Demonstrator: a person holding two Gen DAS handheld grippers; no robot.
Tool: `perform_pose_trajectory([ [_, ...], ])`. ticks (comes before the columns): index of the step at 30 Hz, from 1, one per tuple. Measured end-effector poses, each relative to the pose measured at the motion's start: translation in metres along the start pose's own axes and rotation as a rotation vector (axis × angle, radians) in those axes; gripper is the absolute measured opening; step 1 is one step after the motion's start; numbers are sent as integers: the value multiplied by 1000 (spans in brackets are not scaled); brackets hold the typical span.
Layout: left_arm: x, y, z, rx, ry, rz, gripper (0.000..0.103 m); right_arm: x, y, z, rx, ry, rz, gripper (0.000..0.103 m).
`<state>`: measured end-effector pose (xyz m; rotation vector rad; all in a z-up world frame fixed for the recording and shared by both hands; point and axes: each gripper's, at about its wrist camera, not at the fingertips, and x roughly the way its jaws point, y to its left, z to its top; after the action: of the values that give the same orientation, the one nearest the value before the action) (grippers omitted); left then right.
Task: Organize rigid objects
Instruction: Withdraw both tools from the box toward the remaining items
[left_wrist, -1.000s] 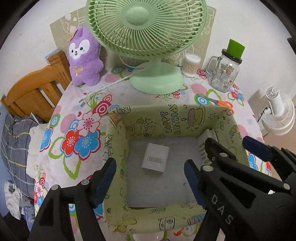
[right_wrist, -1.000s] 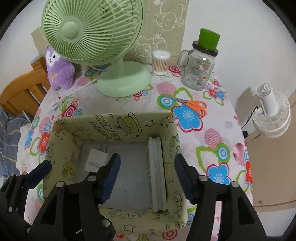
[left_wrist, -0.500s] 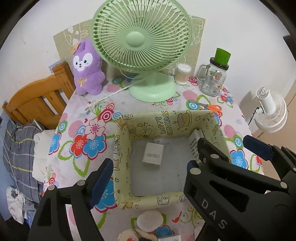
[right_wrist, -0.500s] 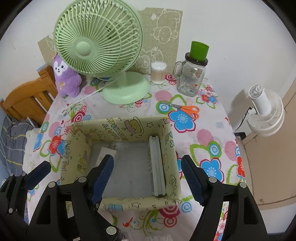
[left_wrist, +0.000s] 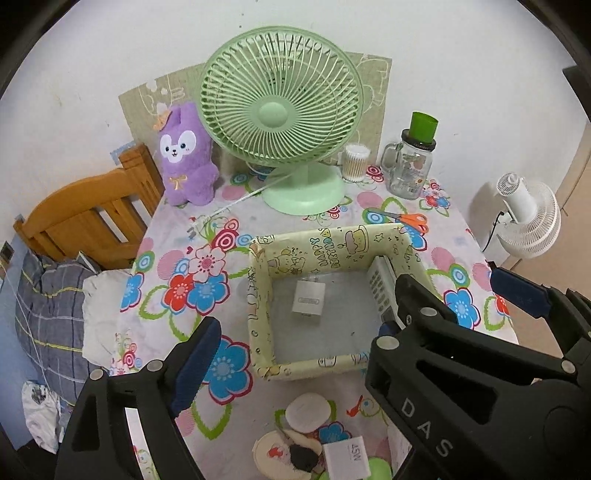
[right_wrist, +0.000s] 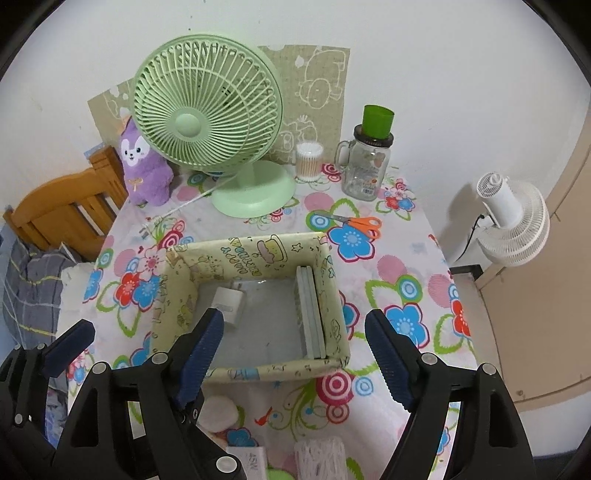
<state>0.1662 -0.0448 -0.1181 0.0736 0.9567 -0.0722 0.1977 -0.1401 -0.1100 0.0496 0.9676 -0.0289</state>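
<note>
A yellow cartoon-print box (left_wrist: 260, 295) (right_wrist: 177, 295) stands open-topped on the flowered table. Inside it a white charger (left_wrist: 308, 297) (right_wrist: 229, 301) lies flat. A flat grey keypad device (left_wrist: 380, 286) (right_wrist: 308, 306) stands on edge against the box's right wall. My left gripper (left_wrist: 303, 314) hovers above and in front of the box, jaws opening, nothing held between them. My right gripper (right_wrist: 295, 343) hovers beside it over the box's near wall, jaws also opening and empty. Each gripper's finger shows at the edge of the other's view.
Behind the box stand a green fan (left_wrist: 280, 110), a purple plush (left_wrist: 186, 166), a cotton-swab tub (left_wrist: 355, 162), a glass jar (left_wrist: 412, 166) and orange scissors (left_wrist: 410, 219). Small white items (left_wrist: 306, 410) lie near the front edge. A wooden chair (left_wrist: 85, 218) is left, a white fan (right_wrist: 509, 218) right.
Both grippers have drawn back and upward away from the box, and their jaws have widened. The charger and keypad device stay in the box. Small items near the table's front edge have come into view.
</note>
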Motion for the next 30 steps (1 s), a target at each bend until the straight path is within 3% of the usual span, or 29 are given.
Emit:
perform_pose_trajectory([
  [16, -58, 2, -17, 33, -71, -4, 89, -62, 3, -16, -5, -77, -1, 82],
  [30, -85, 2, -42, 52, -87, -8, 89, -94, 3, -46, 2, -104, 9, 82],
])
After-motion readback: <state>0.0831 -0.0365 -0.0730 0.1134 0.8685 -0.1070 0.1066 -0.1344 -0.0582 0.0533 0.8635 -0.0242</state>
